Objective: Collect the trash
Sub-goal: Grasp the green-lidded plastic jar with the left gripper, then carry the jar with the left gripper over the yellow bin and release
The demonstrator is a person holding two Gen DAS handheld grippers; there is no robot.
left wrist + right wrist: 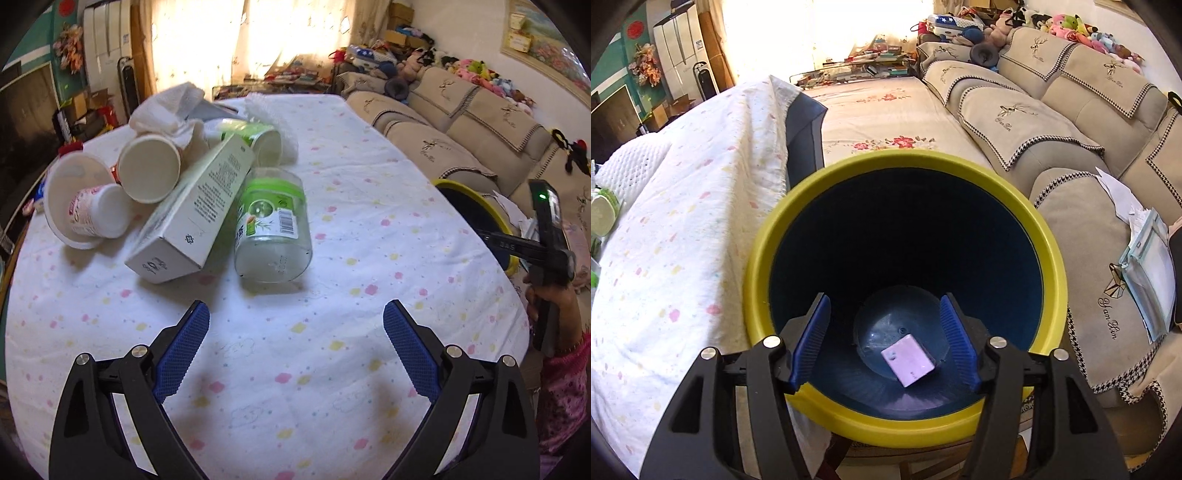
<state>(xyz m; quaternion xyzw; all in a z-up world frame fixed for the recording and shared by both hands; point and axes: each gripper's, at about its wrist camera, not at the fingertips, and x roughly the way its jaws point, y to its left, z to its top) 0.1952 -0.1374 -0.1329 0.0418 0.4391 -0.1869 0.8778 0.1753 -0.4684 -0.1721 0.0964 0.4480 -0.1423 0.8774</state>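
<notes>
A clear jar with a green lid (272, 229) lies on its side on the cloth-covered table (332, 350), beside a long white carton (195, 214), paper cups (149, 168) and a small yoghurt pot (98, 214) in a white bowl. My left gripper (295, 317) hovers open just short of the jar, nothing between its blue pads. My right gripper (884, 306) hangs open over the yellow-rimmed blue bin (827, 413); a small pink box (911, 360) lies on the bin's bottom, apart from the jaws. The right gripper's body (550, 240) shows at the table's right edge.
A beige sofa (1071, 122) stands right of the bin, with papers and a pale folder (1152, 266) on its seat. Crumpled white cloth (170, 107) lies behind the cups. The table's hanging cloth (683, 229) is left of the bin. A hand and pink sleeve (565, 369) are at the right.
</notes>
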